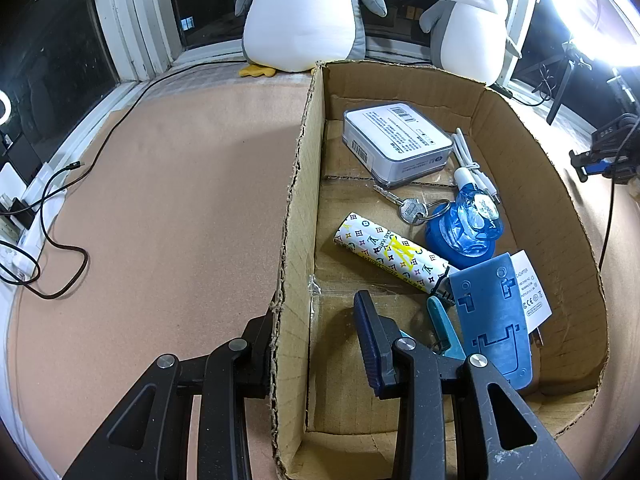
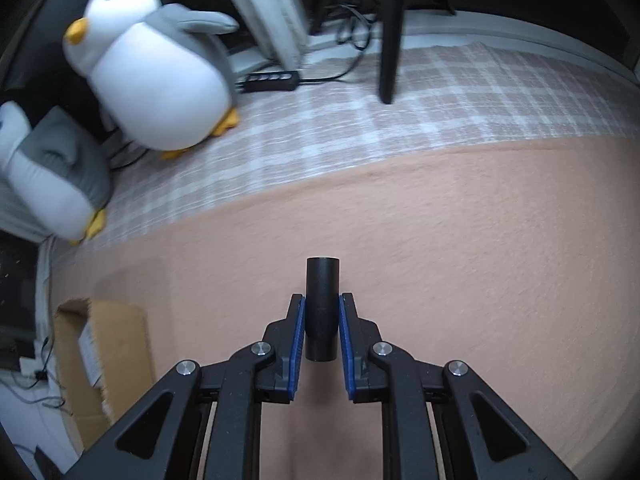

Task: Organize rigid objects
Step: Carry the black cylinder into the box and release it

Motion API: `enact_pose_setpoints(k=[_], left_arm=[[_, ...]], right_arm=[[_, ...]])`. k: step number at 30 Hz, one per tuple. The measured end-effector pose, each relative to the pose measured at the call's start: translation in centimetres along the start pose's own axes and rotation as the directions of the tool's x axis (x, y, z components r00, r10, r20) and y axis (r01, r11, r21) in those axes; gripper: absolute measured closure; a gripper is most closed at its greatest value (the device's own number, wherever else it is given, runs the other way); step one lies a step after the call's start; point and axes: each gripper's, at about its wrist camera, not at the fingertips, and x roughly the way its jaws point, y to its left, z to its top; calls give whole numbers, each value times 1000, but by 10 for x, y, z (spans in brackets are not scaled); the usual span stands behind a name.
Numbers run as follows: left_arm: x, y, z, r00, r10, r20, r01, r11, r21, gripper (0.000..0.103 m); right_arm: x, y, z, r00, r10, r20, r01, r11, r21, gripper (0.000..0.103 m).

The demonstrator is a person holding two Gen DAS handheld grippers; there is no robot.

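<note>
Clearly, the left wrist view is the one that shows the box's (image 1: 500, 112) contents. The left gripper (image 1: 316, 332) straddles the box's near left wall: 1 finger outside on the pink mat (image 1: 180, 200), the other finger (image 1: 370, 340) inside, with the cardboard wall between them. The jaws stand narrow, but whether the pads actually press the wall cannot be told from here. Inside lie a white case (image 1: 396, 140) at the far end, a white cable (image 1: 468, 160) just beside it, a key (image 1: 410, 210) on a ring, a clear blue toy (image 1: 468, 228), a patterned tube (image 1: 390, 258), a teal tool (image 1: 444, 324) and a blue stand (image 1: 494, 316) resting over a white adapter (image 1: 536, 296). 2 plush penguins (image 1: 304, 16) sit behind the box by the window, and a dark cord (image 1: 60, 240) trails over the mat at left.

Next, the right wrist view shows what the first cannot: the right gripper (image 2: 322, 312) is clenched on a black cylinder (image 2: 323, 300), its blue pads (image 2: 298, 344) pressing both sides, the cylinder standing out beyond the fingertips above the mat (image 2: 480, 260). The picture is blurred. The box (image 2: 100, 360) appears only as a corner at lower left, well apart from the cylinder. The penguins (image 2: 160, 80) sit on a checked cloth (image 2: 360, 120), near a black power strip (image 2: 272, 80) and a dark pole (image 2: 390, 40).
</note>
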Motion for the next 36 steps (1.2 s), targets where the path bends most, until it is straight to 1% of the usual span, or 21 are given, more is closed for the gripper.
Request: enact_pose_setpoints(k=[4,5,8,14,18,24,29,36], left_arm=[[0,-1,0,1000,3,1,-3,1000,1,67],[0,-1,0,1000,3,1,-3,1000,1,67],[0,-1,0,1000,2,0,-2,1000,0,67],[-1,0,-1,1000,2,1,-2,1000,-3,67],[-1,0,-1,1000,2,2,-2,1000,-2,67],[-1,0,-1,1000,2,1,-2,1000,-2,67],[-1,0,0,1000,3,1,-3,1000,-2,67],[-1,0,0,1000,4,1,-4,1000,-1,67]], right_arm=[[-19,39,-14,998,66,23,-63,994,-88,88],[-23,45,-12,997,76,26,-73,992,-106,88],[-34,76,-17,992,125,32,-117,977,-180,88],[-39,130,-30,986,166,22,-152,939,-309,88],[-30,159,-37,988,150,24,-130,914,-385,88],[-12,190,-44,991,137,-2,-123,888,-443,88],[5,201,-47,995,96,-18,-94,881,-463,88],[22,204,-47,998,55,-30,-62,881,-469,88]])
